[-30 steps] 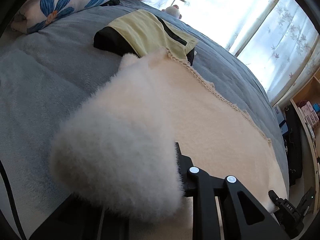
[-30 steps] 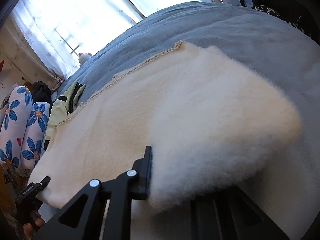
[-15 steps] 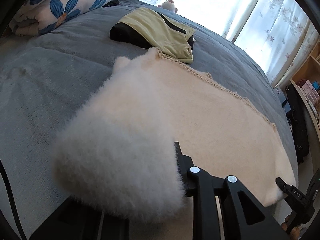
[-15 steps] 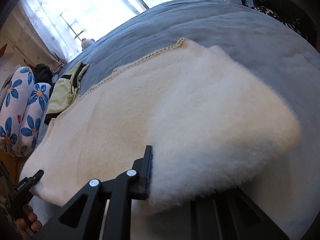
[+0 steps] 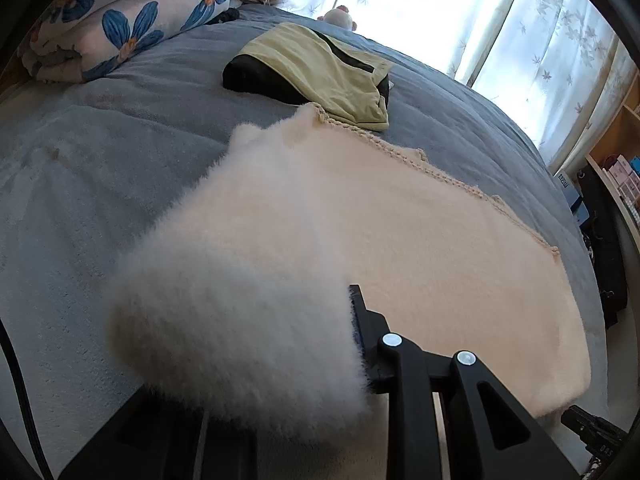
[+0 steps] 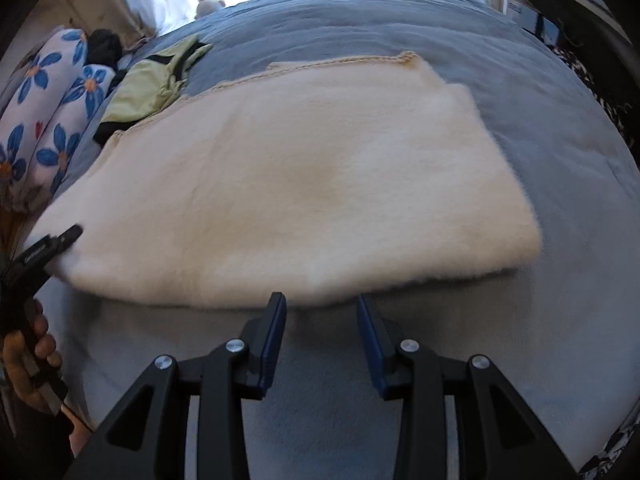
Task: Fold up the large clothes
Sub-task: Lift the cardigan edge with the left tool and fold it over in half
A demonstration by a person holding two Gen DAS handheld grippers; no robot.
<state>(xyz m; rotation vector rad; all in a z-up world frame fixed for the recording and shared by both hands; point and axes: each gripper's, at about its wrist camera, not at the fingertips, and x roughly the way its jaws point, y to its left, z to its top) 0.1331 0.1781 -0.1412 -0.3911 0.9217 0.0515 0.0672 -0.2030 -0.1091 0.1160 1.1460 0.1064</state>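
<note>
Right hand-held gripper released cream fleece, jaws opening; left hand-held gripper grips it.

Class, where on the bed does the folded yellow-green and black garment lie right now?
The folded yellow-green and black garment lies on the grey-blue bedspread, at the far corner of the fluffy cream garment, near the blue-flowered bedding.

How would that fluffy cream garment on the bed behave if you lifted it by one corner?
The fluffy cream garment would probably sag and drape: it lies limp on the blue bedspread, and the corner pinched by the left gripper bunches up softly. It looks thick, so likely bulky rather than heavy. Its long pile probably grips well.
</note>
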